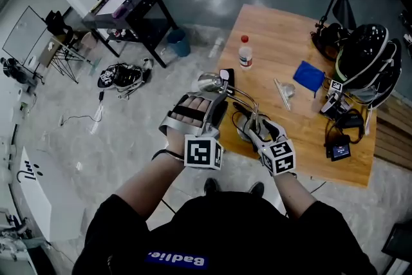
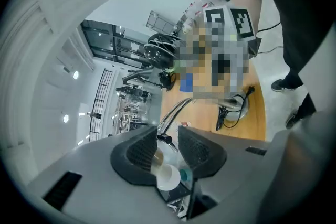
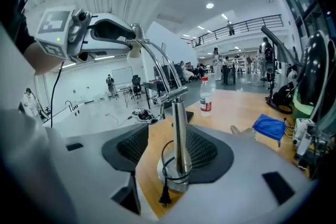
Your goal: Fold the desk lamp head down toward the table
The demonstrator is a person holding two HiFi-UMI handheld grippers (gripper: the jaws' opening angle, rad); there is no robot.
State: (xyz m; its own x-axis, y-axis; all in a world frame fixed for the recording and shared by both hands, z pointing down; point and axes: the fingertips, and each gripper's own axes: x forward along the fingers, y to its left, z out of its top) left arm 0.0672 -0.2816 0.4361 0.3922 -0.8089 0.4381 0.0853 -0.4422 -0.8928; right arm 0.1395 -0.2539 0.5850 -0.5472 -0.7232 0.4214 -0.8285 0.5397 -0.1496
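Well, the left gripper (image 2: 167, 136) has its jaws pressed in on the lamp head (image 2: 168, 177), whose white disc and brass collar sit pinched between the two dark pads. From there the lamp's bent arm (image 2: 176, 110) runs away toward the base. The right gripper view shows that head held high, above the top of the post and well clear of the table.

The right gripper (image 3: 173, 134) is lower down, and its jaws stand apart. The post (image 3: 180, 128) rises upright between them, with bare wood showing between it and the left pad. It stands closer to the right pad, though I cannot tell whether it touches. The round base (image 3: 175, 178) sits flat on the wood just below the jaws. A black cord (image 3: 165, 165) loops around the foot of the post, and its plug lies at the table's edge.

So the lamp (image 1: 244, 125) stands near the edge of the table (image 1: 270, 29) closest to the person, with both grippers on it.

Farther along the table stands a bottle (image 1: 245, 51) with a red cap. A blue cloth (image 1: 309, 76) lies well apart to its right, with a black and white helmet (image 1: 367, 55) beyond that at the far side.
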